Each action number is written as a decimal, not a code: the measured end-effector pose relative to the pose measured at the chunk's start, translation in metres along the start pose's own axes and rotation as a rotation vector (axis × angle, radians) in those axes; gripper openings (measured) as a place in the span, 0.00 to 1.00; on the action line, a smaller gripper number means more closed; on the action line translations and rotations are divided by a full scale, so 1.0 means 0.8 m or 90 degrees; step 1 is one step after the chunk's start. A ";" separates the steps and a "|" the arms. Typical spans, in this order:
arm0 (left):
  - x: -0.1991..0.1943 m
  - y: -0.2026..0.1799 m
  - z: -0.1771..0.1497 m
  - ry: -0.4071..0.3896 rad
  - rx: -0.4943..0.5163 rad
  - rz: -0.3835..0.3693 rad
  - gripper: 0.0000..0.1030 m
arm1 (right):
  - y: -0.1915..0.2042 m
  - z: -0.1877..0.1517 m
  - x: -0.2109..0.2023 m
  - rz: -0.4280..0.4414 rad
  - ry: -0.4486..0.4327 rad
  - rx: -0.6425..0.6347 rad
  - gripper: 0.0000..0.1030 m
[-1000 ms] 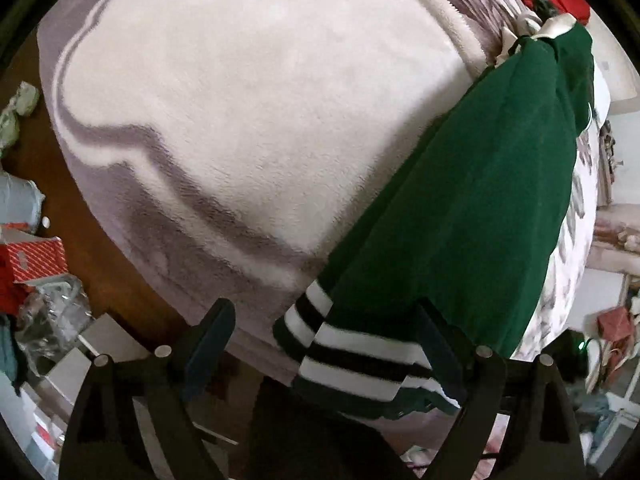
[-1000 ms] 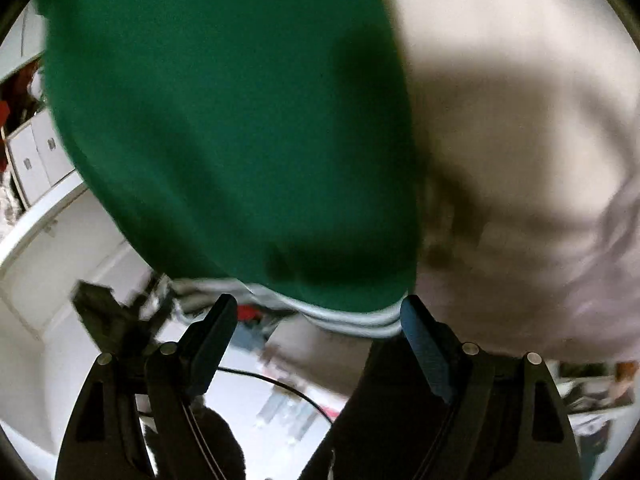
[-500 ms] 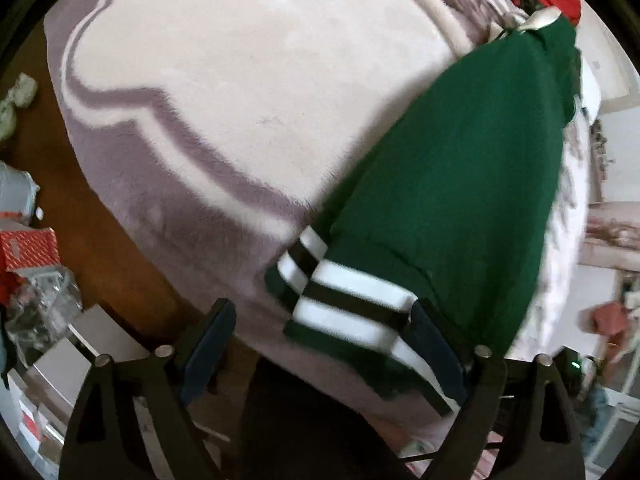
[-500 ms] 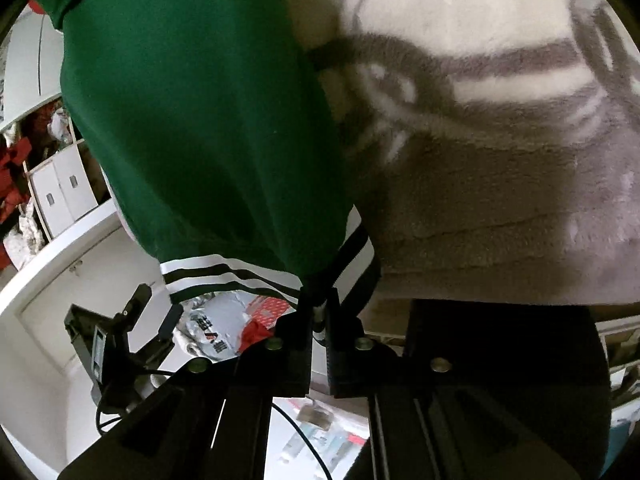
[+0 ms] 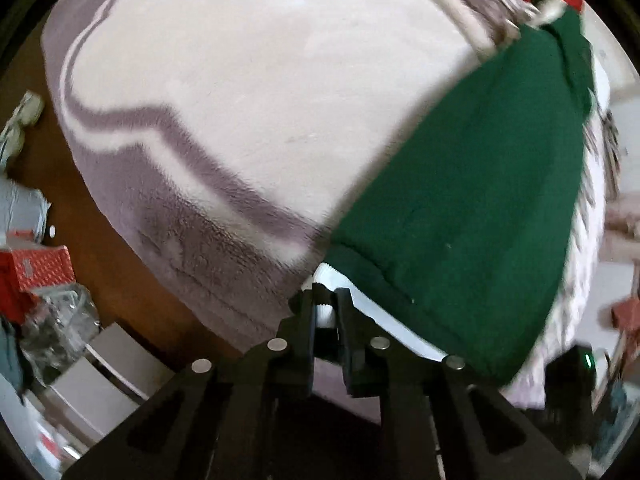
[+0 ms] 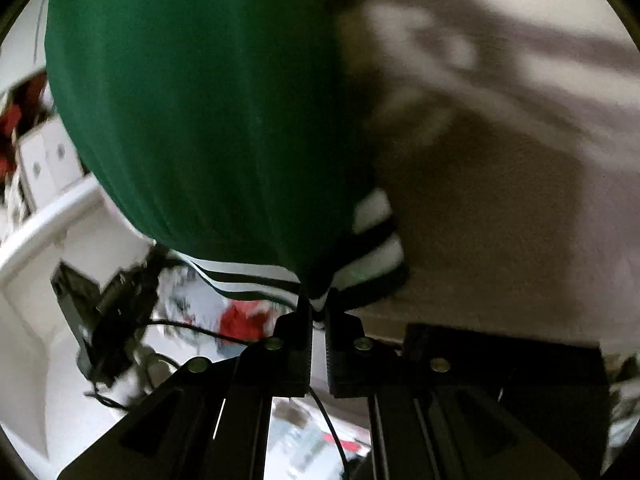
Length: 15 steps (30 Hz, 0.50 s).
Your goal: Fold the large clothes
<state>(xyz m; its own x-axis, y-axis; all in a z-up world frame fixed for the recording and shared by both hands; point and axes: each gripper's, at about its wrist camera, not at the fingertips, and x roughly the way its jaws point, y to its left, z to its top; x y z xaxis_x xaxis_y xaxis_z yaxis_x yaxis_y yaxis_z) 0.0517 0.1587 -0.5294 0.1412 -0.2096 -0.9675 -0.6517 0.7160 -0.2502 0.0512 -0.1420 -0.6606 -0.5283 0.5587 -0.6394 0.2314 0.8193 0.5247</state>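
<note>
Left wrist view: your left gripper [image 5: 325, 312] pinches the green sweater's [image 5: 472, 208] striped hem [image 5: 384, 312]; your right gripper [image 6: 318, 312] clamps it too. Sweater lies on the fleece blanket [image 5: 248, 92]; next, carry the hem toward the collar.

We're looking at a dark green garment [image 5: 472, 200] with a hem band [image 6: 372, 240] of white and black stripes. In the left wrist view it runs as a long green panel from about 1 o'clock down to 5 o'clock, lying over a pale fleece blanket [image 5: 248, 92] with grey-mauve wavy bands, its white hem edge gathered at 6 o'clock. In the right wrist view we see the green cloth filling the 10 to 12 o'clock region, smooth and taut, narrowing to the striped band, which bunches at 6 o'clock. Both views are blurred.
</note>
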 end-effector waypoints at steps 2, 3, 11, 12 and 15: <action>-0.028 -0.004 -0.006 0.006 0.012 -0.031 0.15 | -0.009 0.003 -0.015 0.029 0.031 -0.012 0.21; -0.039 -0.006 -0.010 0.002 0.017 -0.045 0.27 | -0.014 0.002 -0.028 0.031 0.027 -0.021 0.40; -0.014 -0.016 0.054 -0.005 0.071 -0.161 0.77 | -0.061 0.035 -0.072 0.134 -0.047 -0.019 0.80; 0.005 -0.024 0.065 0.014 0.088 -0.175 0.77 | -0.060 0.043 -0.063 0.162 -0.050 -0.022 0.80; 0.054 -0.041 0.089 0.070 0.142 -0.210 0.77 | -0.052 0.063 -0.037 0.241 -0.058 -0.020 0.80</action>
<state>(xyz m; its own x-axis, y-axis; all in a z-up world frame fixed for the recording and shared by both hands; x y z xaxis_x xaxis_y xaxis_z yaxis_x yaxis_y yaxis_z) 0.1320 0.1735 -0.5657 0.2280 -0.5133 -0.8274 -0.4049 0.7228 -0.5600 0.0987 -0.1860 -0.6921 -0.3355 0.8312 -0.4433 0.3707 0.5491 0.7491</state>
